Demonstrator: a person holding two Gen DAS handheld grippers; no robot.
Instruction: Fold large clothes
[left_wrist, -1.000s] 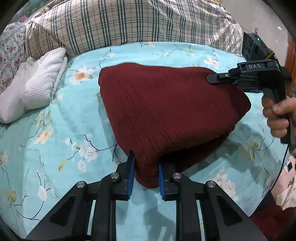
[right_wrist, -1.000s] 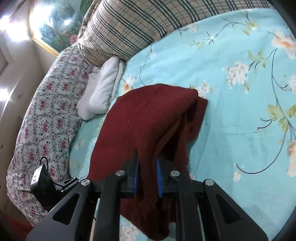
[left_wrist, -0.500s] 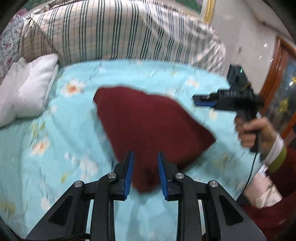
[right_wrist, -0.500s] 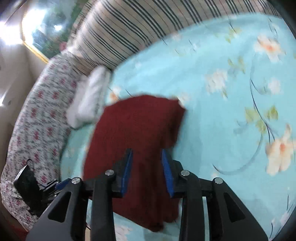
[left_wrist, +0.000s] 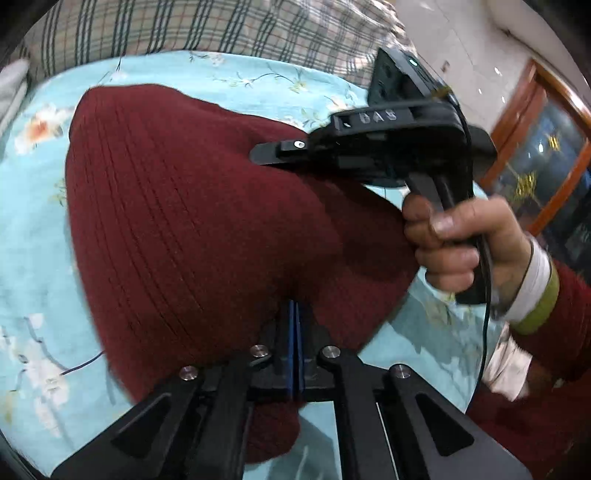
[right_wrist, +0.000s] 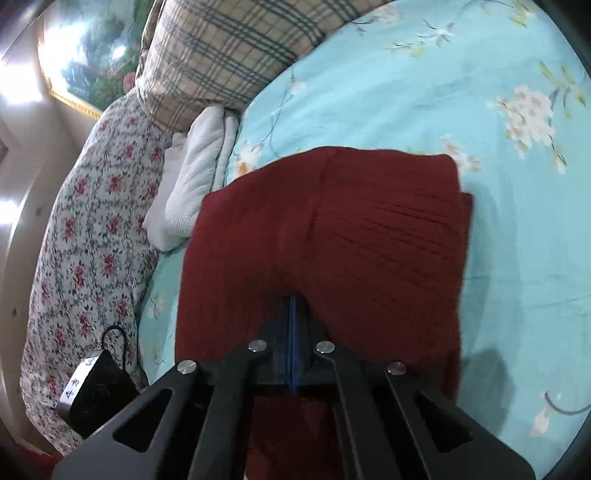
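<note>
Both grippers had just been closing. The left gripper (left_wrist: 295, 317) was clenched with its blue pads together at the near edge of the maroon knit sweater (left_wrist: 192, 221); the right gripper (right_wrist: 293, 314) was likewise clamped at the hem. Whether any knit sat between the pads was unclear. The sweater lay folded on the floral bedsheet (right_wrist: 480, 92). Thin or missed pinches could slip, letting the fold sag; the two tools, close together, could also collide.
</note>
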